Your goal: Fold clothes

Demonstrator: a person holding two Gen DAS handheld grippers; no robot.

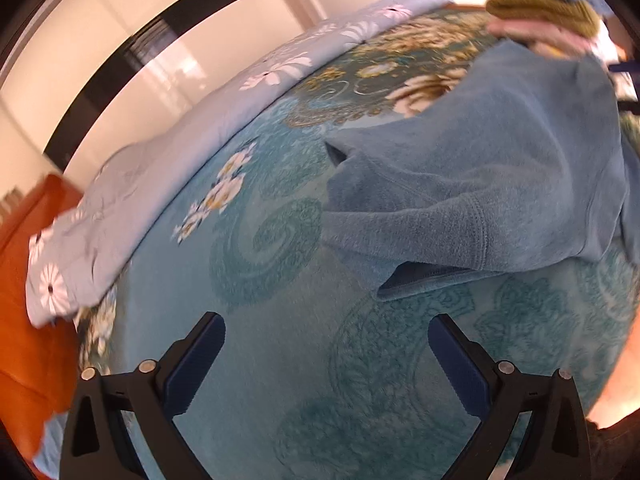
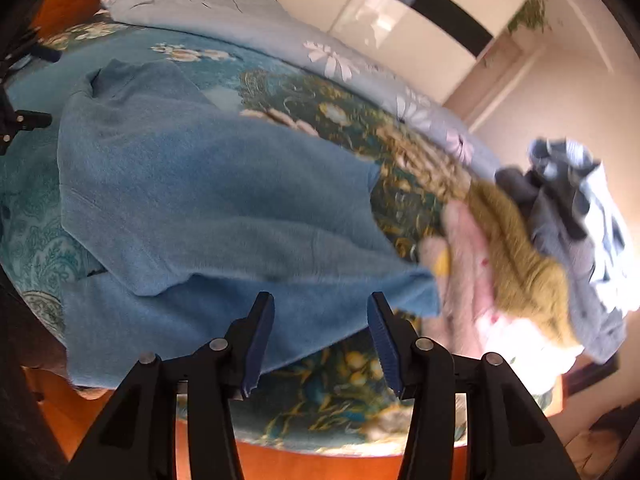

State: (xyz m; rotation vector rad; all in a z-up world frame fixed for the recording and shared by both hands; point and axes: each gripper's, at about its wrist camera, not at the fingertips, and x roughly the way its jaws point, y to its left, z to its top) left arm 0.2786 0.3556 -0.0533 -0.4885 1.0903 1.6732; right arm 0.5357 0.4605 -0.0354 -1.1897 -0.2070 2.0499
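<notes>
Blue fleece top (image 2: 208, 200) lies spread on the bed (image 1: 280, 360), over a teal floral-patterned blanket (image 2: 328, 392). In the right wrist view the garment covers most of the blanket's middle, with its hem running close along the bed's near edge. One flap is folded over the body of the top. In the left wrist view a sleeve (image 1: 400, 240) with a stitched cuff seam lies across the blanket, its open end facing the camera.

Left hand-held gripper (image 1: 326, 364): jaws spread wide, nothing between them. It hangs above bare blanket, short of the sleeve end and not touching the garment.

Right hand-held gripper (image 2: 322, 344): jaws parted about halfway. The hem of the blue fleece top and a strip of blanket show in the gap; the pads do not press on the cloth. Whether the fingertips brush the fabric cannot be told.

Pile of other clothes (image 2: 540, 248) sits beside the top toward the bed's right edge in the right wrist view: pink piece, olive knit piece, grey and pale blue pieces. Blurred, so no more detail.

Pale blue quilt with white daisies (image 1: 160, 168) lies bunched along the far edge of the bed. Orange floor (image 2: 280, 464) shows below the near edge.

Both views carry motion blur.
</notes>
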